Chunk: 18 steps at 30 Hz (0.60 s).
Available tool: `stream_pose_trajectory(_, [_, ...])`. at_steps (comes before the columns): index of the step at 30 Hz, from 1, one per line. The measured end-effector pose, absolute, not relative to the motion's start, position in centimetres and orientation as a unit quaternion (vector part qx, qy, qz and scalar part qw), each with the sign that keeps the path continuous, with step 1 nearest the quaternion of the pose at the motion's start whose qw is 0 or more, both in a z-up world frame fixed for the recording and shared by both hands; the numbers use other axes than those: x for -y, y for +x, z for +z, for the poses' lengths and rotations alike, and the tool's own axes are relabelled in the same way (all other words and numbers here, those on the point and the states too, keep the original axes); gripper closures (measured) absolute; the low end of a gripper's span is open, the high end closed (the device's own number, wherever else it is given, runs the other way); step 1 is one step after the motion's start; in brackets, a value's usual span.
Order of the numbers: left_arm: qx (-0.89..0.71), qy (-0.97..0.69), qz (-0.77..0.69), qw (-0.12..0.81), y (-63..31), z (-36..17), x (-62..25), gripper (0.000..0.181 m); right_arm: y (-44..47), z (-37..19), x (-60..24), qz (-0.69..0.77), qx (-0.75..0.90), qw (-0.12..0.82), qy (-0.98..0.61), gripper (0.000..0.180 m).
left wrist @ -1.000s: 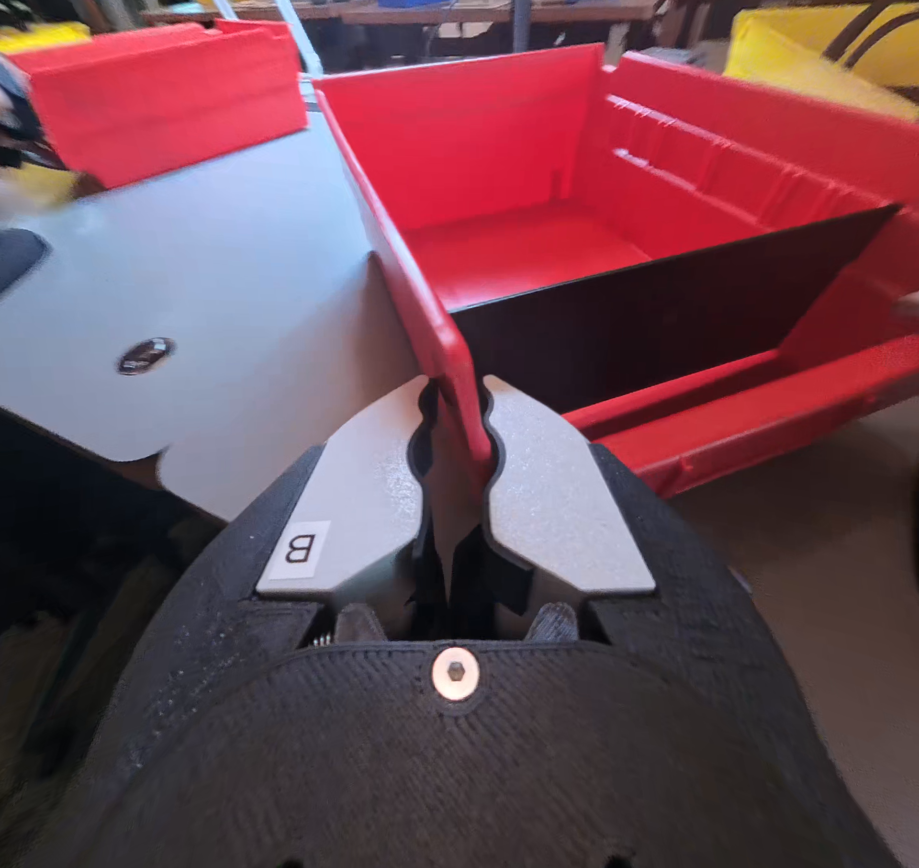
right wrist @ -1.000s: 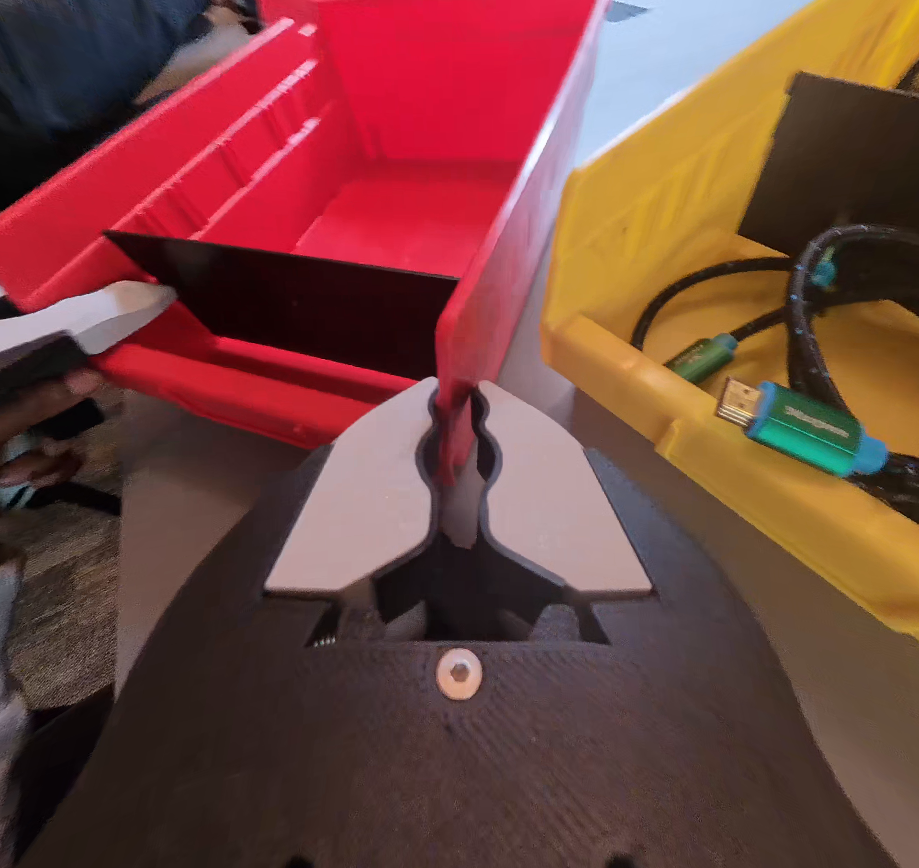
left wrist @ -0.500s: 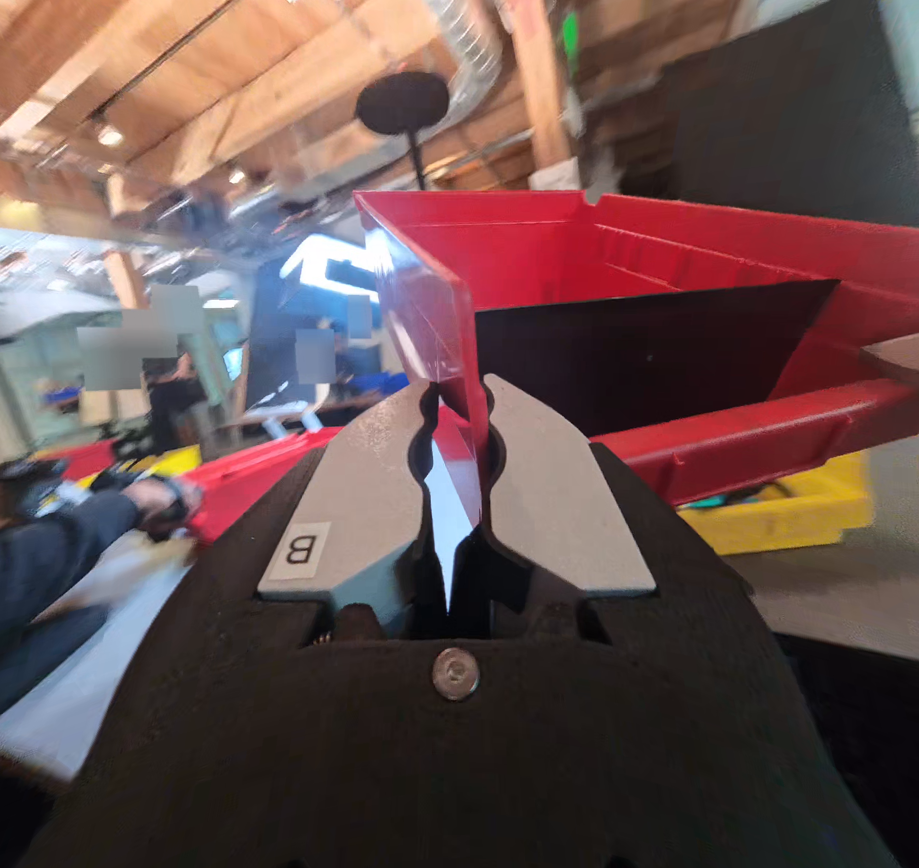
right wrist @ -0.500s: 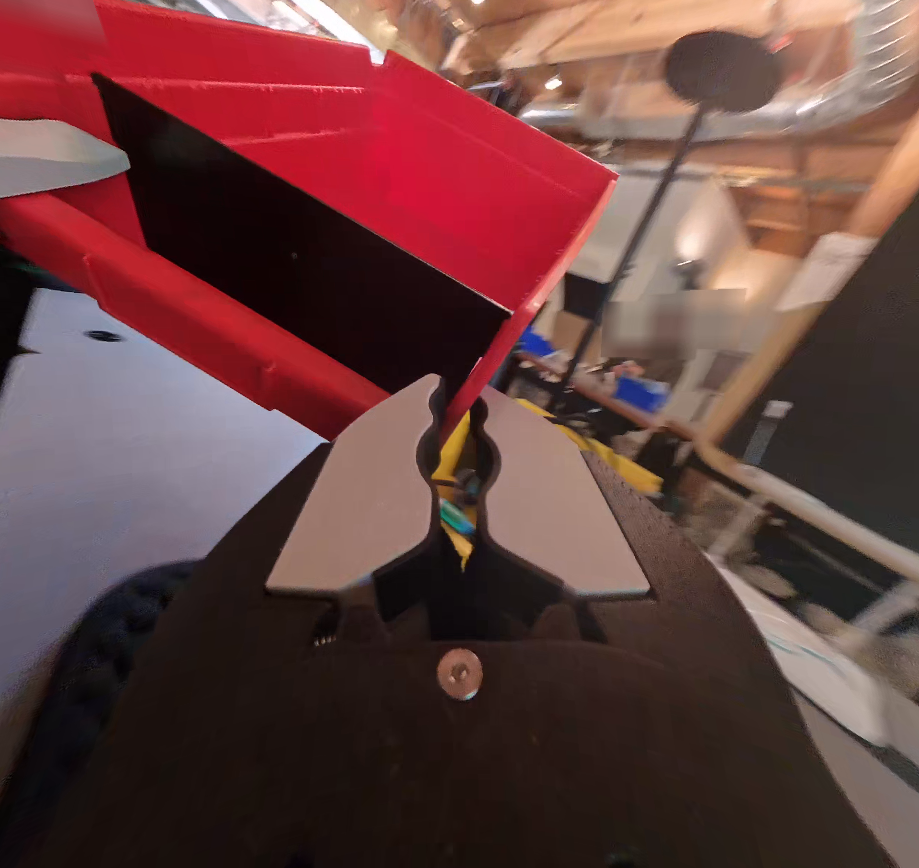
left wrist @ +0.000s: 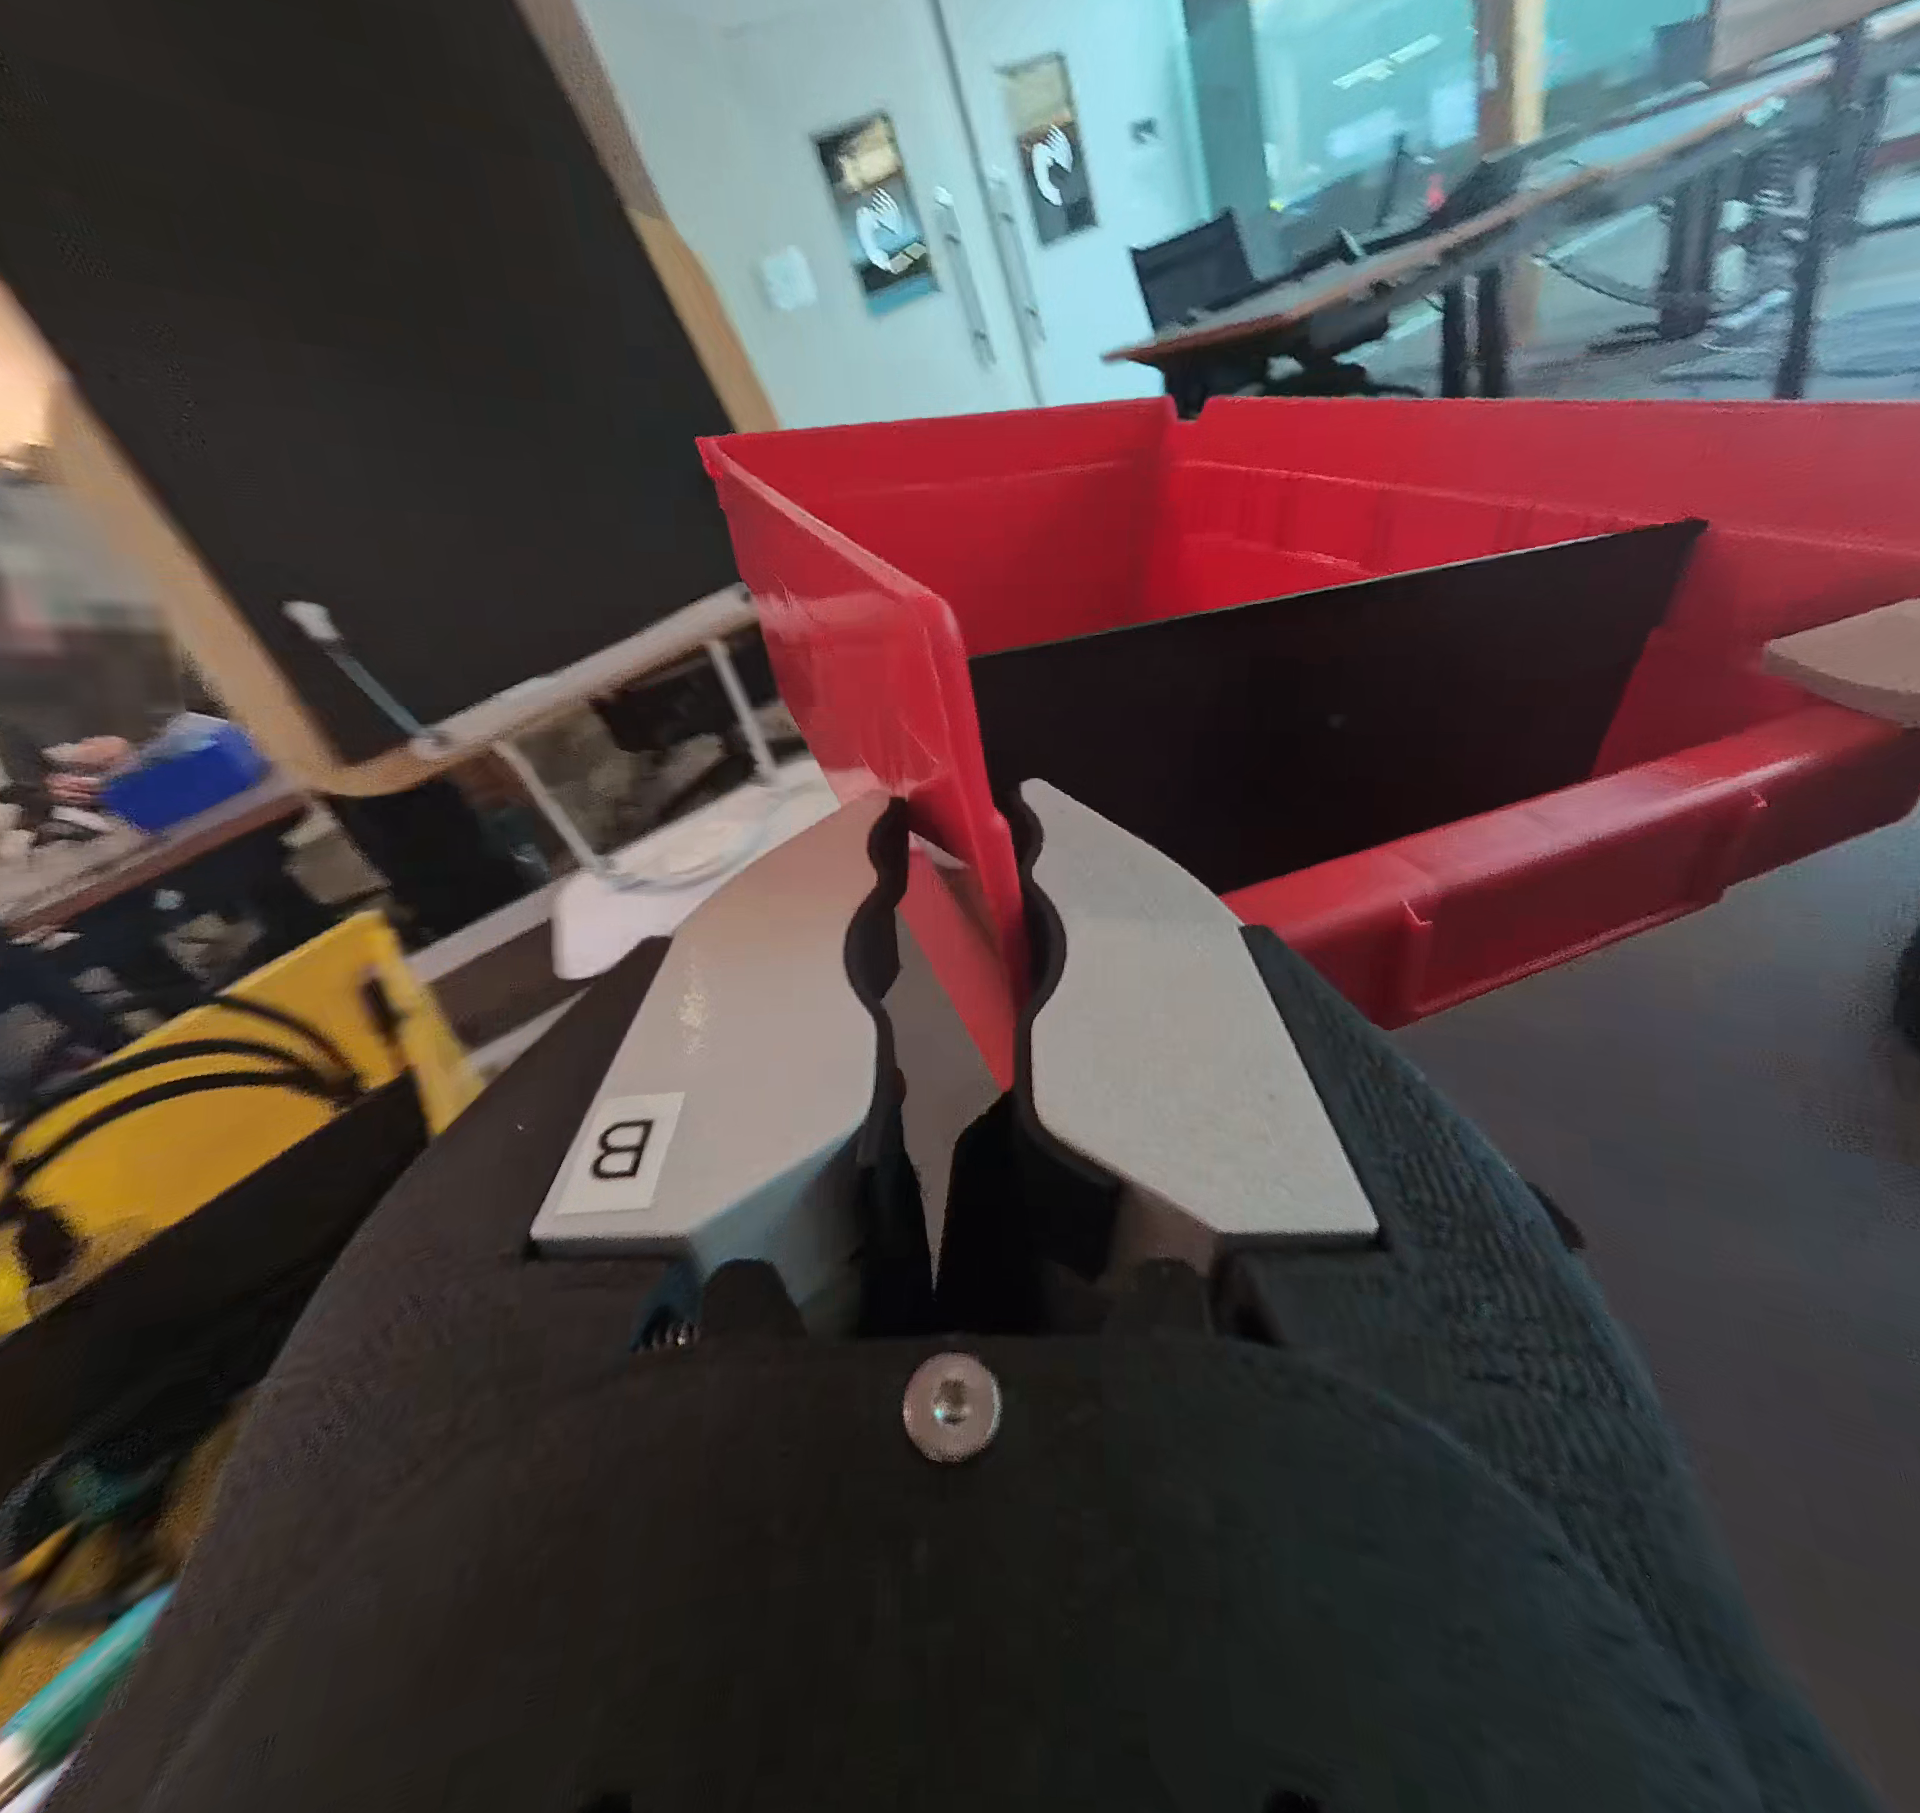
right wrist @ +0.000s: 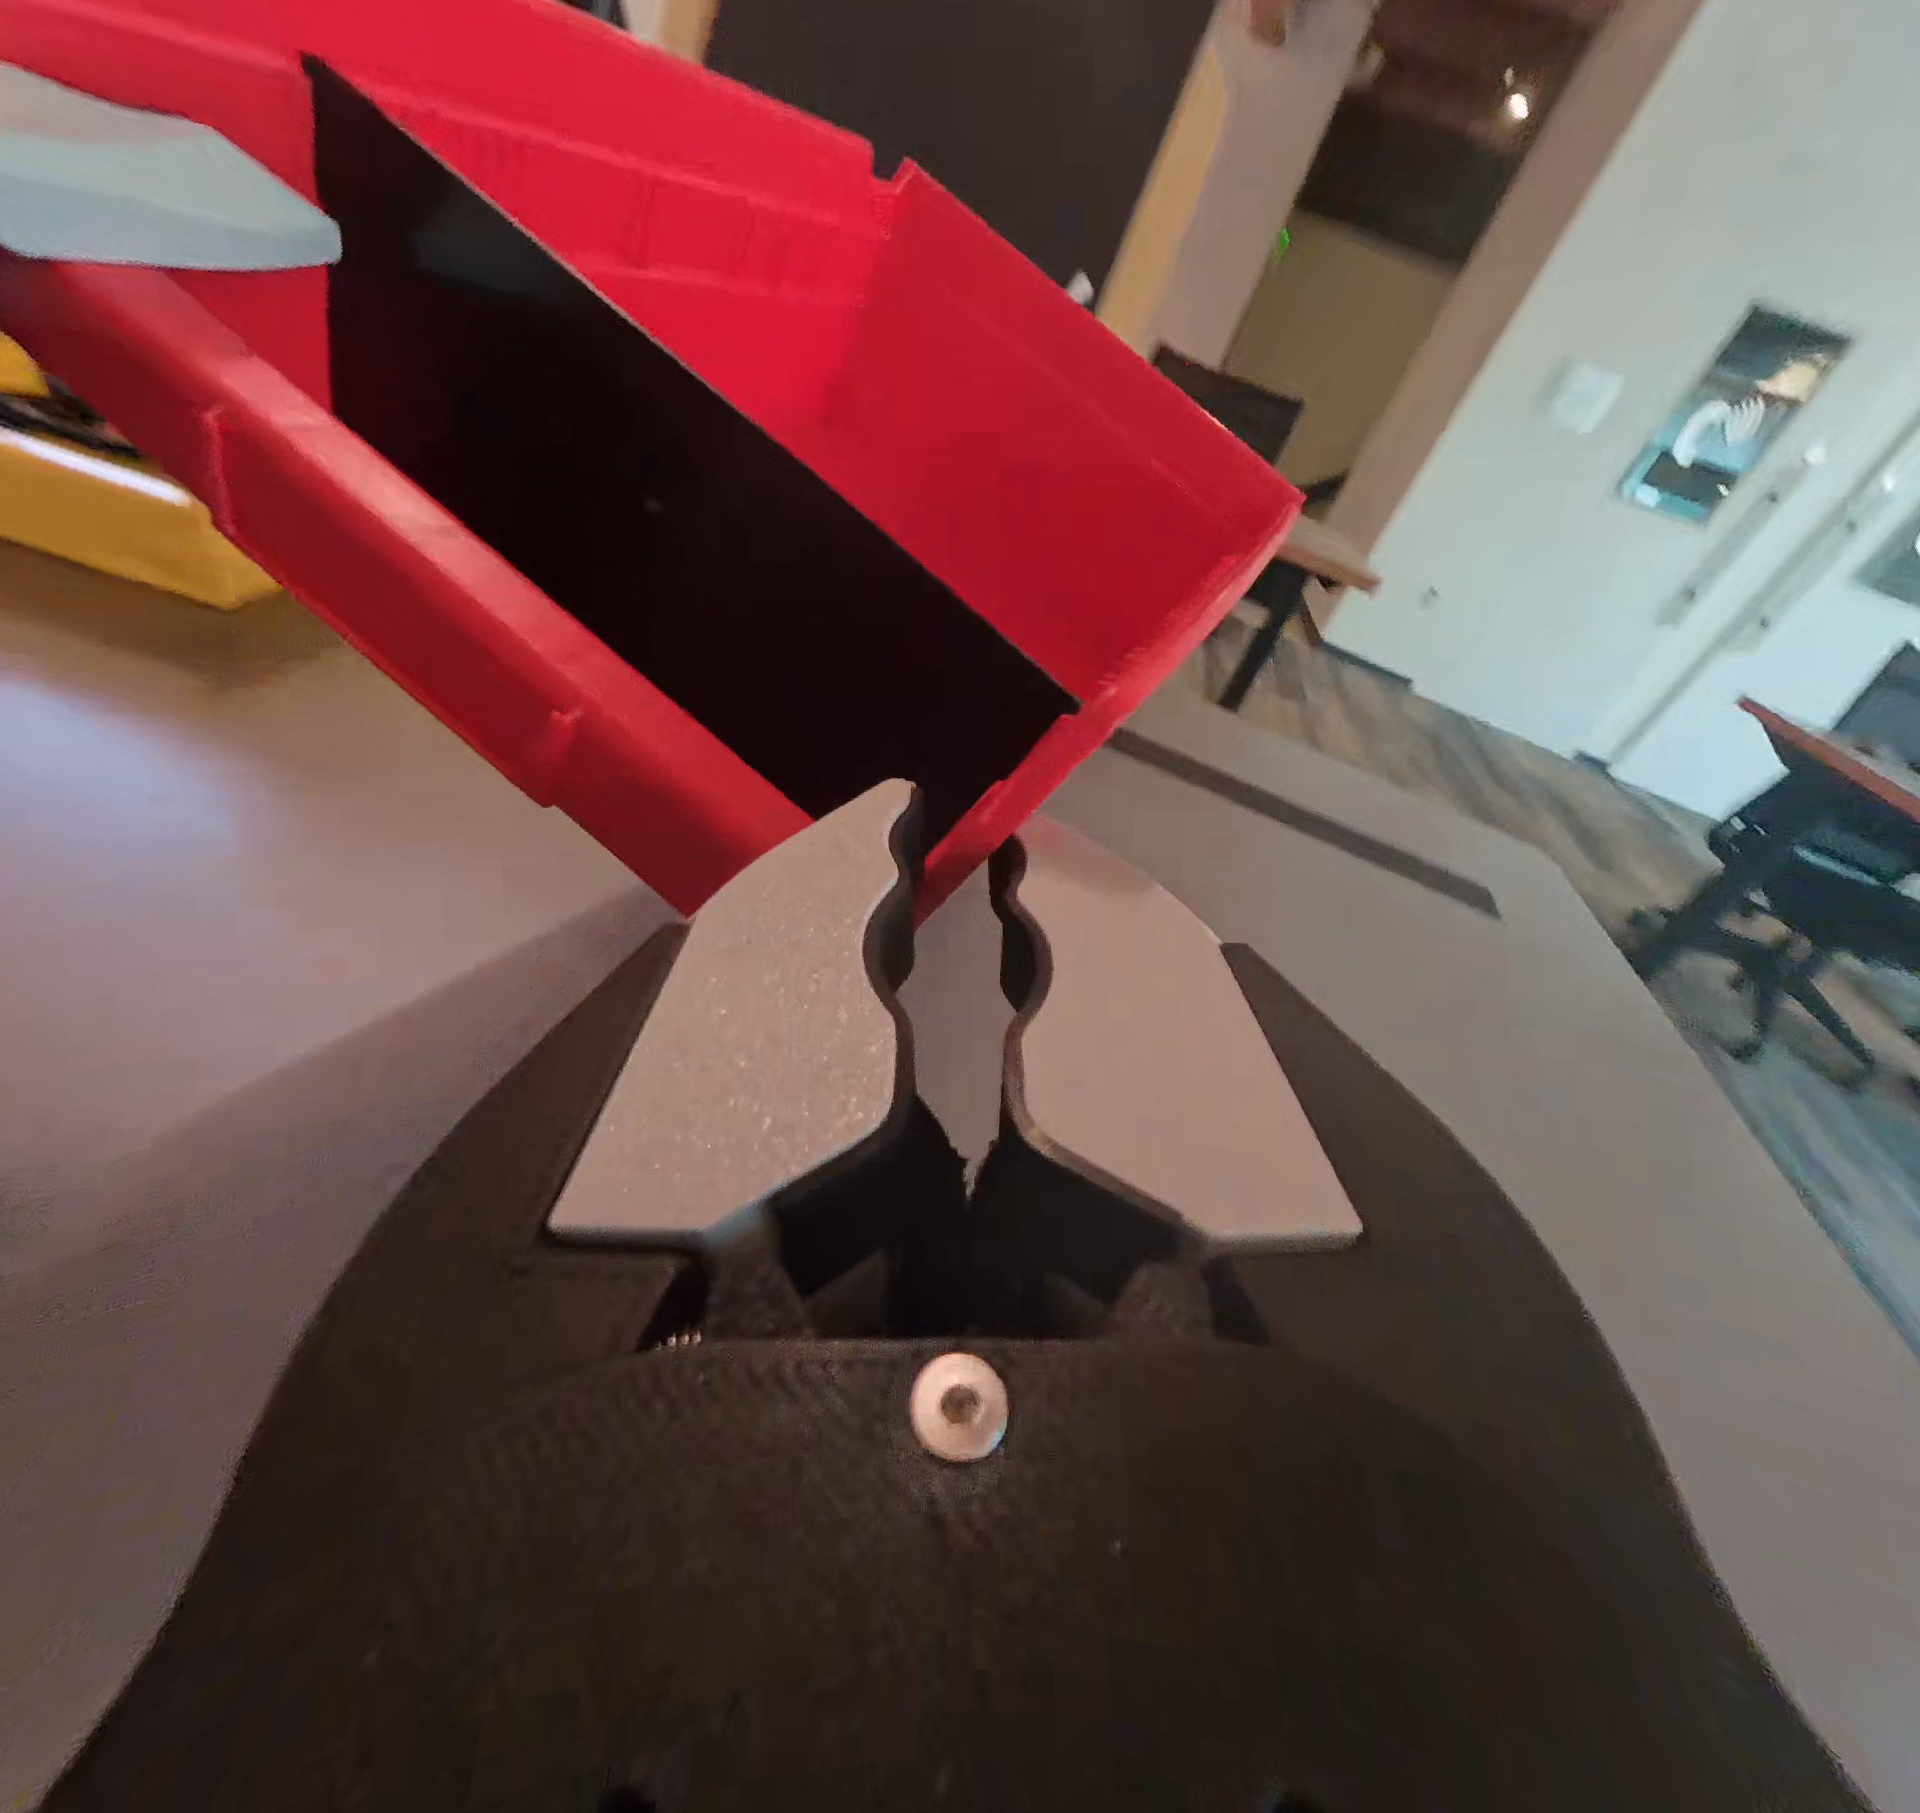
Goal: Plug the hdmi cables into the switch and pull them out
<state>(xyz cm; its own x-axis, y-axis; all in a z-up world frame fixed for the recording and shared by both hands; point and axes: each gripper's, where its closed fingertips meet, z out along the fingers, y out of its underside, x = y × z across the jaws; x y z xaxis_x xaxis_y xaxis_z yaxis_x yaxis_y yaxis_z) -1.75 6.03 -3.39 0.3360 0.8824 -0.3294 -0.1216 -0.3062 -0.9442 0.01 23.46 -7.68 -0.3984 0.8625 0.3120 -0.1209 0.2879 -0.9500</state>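
Note:
A red plastic bin [left wrist: 1039, 537] with a black divider [left wrist: 1299, 724] across it is held between both grippers. My left gripper [left wrist: 956, 818] is shut on the bin's left side wall. My right gripper [right wrist: 956, 828] is shut on the lower end of the bin's right side wall [right wrist: 1039, 475], and the bin looks tilted there. The right gripper's fingertip [left wrist: 1849, 662] shows at the left wrist view's right edge. The left one's fingertip [right wrist: 156, 194] shows at the right wrist view's left edge. Black cables [left wrist: 208, 1036] lie blurred in a yellow bin [left wrist: 312, 994]. No switch is in view.
A grey table top [right wrist: 260, 880] lies under and beside the red bin. The yellow bin [right wrist: 104, 516] sits behind the red bin's left end. Desks and chairs [left wrist: 1351, 298] stand far off in the room. A chair [right wrist: 1818, 880] stands right of the table.
Both grippers have lifted the red bin and swung it round. The views went from the table up past the ceiling to the room, and the yellow bin now lies to the left.

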Motion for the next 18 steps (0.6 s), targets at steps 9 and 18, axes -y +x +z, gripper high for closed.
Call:
stream_pose_trajectory(9, [0.351, -0.689, 0.332, 0.54, -7.4, -11.1, -9.8, 0.162, -2.5, -12.7, -26.9, 0.439, 0.687, 0.459, -0.354, 0.167])
stream_pose_trajectory(18, [0.377, -0.679, 0.262, 0.573, -4.2, -9.6, -6.5, 0.128, -1.9, -11.6, -26.7, 0.479, 0.674, 0.442, -0.348, 0.134])
